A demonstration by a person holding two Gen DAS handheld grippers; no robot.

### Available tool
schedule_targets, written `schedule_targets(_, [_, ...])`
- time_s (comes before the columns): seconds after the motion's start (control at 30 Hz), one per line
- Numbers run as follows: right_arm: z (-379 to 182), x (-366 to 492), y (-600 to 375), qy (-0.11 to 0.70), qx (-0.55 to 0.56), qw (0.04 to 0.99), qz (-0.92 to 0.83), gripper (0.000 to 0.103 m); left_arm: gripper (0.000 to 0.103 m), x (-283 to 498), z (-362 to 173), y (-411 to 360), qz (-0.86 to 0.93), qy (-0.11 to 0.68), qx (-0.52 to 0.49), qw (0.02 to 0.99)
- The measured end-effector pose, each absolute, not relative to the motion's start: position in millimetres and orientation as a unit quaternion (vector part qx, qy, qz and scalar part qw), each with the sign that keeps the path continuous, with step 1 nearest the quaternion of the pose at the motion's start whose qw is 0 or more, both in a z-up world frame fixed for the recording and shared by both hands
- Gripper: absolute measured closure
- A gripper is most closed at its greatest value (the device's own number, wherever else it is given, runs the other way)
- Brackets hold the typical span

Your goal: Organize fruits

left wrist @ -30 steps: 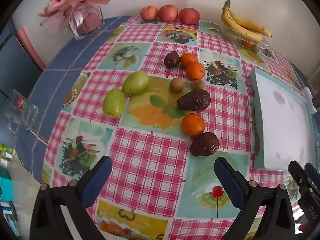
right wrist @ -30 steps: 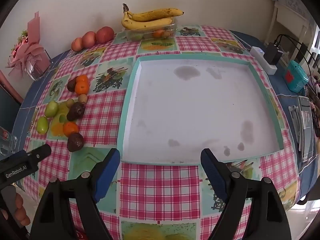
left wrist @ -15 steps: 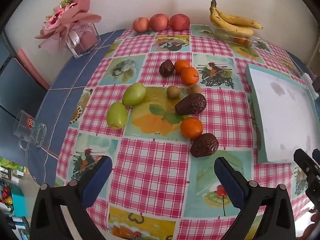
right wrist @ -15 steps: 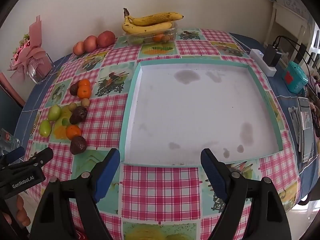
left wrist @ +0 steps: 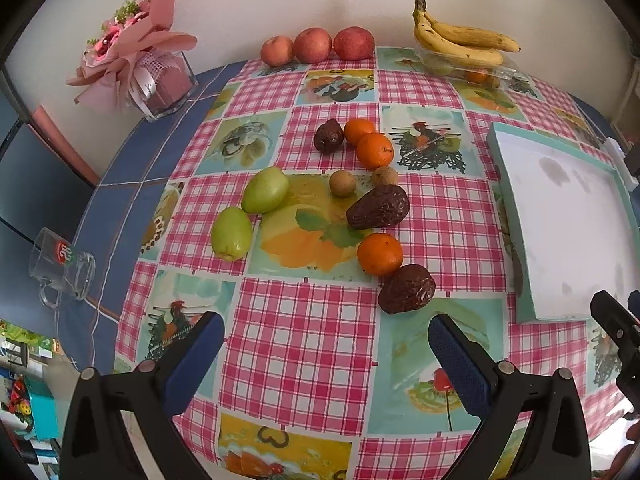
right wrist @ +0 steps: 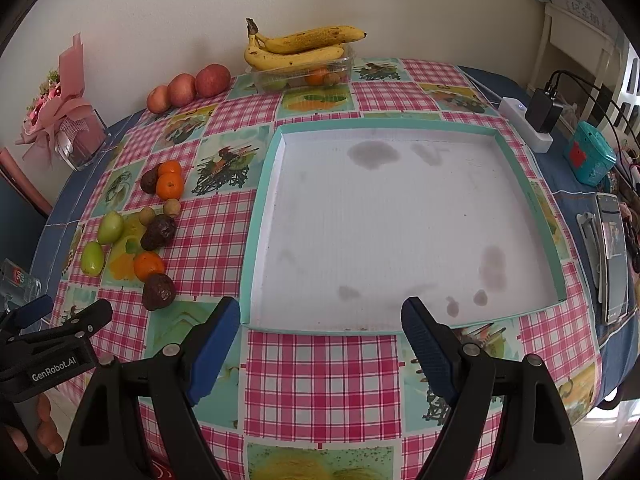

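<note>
My left gripper (left wrist: 326, 354) spread, empty | my right gripper (right wrist: 320, 338) spread, empty | fruits (left wrist: 378, 254) left of tray (right wrist: 256, 216)

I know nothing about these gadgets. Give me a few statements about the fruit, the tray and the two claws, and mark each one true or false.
1. The teal-rimmed tray already holds fruit. False: only stains show inside it.
2. Both the left gripper and the right gripper are open and hold nothing. True.
3. Three red apples sit in a row by the wall. True.
4. The bananas lie flat on the tablecloth. False: they rest on a clear container.
5. Two green fruits lie in the loose cluster. True.
</note>
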State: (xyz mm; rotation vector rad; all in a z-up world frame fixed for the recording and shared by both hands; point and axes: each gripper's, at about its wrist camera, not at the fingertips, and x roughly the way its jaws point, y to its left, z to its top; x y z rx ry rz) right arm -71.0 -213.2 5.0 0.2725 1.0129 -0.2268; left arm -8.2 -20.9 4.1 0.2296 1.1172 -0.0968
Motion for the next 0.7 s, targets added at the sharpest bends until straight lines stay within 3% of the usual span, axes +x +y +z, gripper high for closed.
schedule_targets(0.7, [4.8, -71.2, -214.2, 0.481, 0.131, 0.860, -0.107, 0.019, 0.000, -8.6, 4.7, -22.9, -0.046, 0.528, 0.109, 0.841])
